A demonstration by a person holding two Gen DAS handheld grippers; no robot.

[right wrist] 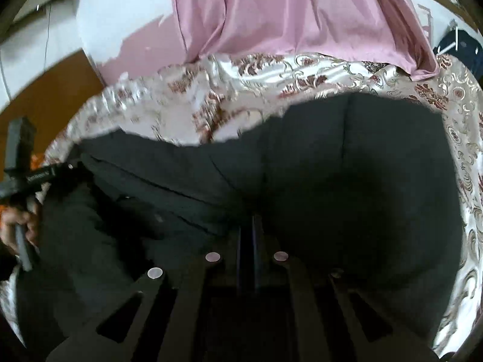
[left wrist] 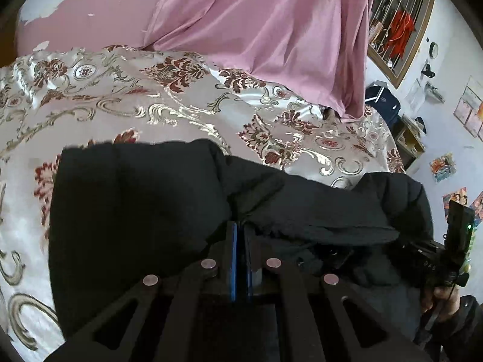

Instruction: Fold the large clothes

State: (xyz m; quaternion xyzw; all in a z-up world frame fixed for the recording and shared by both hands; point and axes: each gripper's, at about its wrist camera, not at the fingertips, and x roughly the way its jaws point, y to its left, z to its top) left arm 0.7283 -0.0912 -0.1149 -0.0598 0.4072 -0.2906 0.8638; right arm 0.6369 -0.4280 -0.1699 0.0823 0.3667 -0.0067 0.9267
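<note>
Left wrist view: black padded jacket [left wrist: 145, 199] lies bunched on the floral bedspread [left wrist: 120, 105] near the bed's front edge. Left gripper [left wrist: 240, 229] and right gripper [right wrist: 247, 226] each pinch jacket fabric. Pink curtain [left wrist: 271, 30] hangs behind.

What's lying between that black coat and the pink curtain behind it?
Only a bare stretch of the floral satin bedspread separates the black coat from the pink curtain; the left wrist view shows it best.
</note>
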